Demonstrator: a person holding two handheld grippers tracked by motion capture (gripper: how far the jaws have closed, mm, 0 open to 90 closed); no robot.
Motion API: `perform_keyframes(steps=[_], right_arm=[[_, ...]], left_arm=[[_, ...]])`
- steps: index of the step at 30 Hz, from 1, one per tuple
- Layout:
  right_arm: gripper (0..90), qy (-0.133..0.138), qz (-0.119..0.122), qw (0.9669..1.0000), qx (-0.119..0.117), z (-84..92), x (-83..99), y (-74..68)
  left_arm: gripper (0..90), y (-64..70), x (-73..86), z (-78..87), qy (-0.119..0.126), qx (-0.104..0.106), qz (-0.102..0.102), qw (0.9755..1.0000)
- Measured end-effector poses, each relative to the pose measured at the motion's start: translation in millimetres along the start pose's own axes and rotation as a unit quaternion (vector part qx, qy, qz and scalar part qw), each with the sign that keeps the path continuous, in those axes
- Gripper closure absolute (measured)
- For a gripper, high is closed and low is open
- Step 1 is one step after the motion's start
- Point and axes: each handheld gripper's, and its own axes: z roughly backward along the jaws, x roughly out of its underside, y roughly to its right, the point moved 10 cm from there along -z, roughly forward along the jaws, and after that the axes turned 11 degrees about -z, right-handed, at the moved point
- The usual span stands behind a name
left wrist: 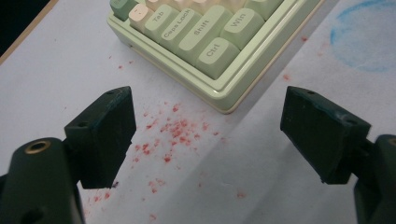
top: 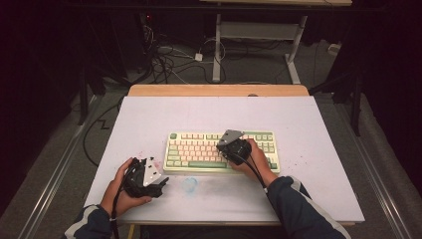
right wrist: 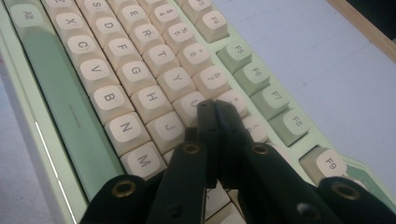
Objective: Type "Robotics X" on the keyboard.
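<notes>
Right hand-held gripper [right wrist: 215, 109] closed, seemingly touching keyboard [right wrist: 116, 79].
</notes>
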Motion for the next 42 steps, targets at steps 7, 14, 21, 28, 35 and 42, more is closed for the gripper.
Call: perform_keyframes(steps=[7,14,21,28,35,42], right_arm=[[88.8,0.031,-0.012,0.9995,0.000,15.4,-7.9,6.4],[84.5,0.059,-0.011,0.9982,0.001,33.5,-14.8,9.3],[76.9,0.085,-0.023,0.9961,0.002,52.8,-18.9,15.0],[58.3,0.105,-0.022,0.9942,0.011,69.9,-19.5,17.9],[41.6,0.126,-0.013,0.9916,0.027,85.4,-15.6,20.0],[32.5,0.136,-0.016,0.9895,0.046,98.7,-5.4,23.7]], left_arm=[[17.1,0.6,0.7,-0.3,-0.002,-0.001,-0.001,1.0000],[17.1,-0.4,1.4,0.0,-0.004,-0.002,-0.002,1.0000],[17.1,-0.2,2.1,0.3,-0.005,-0.001,-0.003,1.0000],[17.1,-0.1,2.6,0.3,-0.005,-0.001,-0.004,1.0000],[17.1,-0.3,2.5,0.2,-0.005,0.000,-0.005,1.0000],[17.1,-0.1,2.4,0.3,-0.005,-0.001,-0.004,1.0000]])
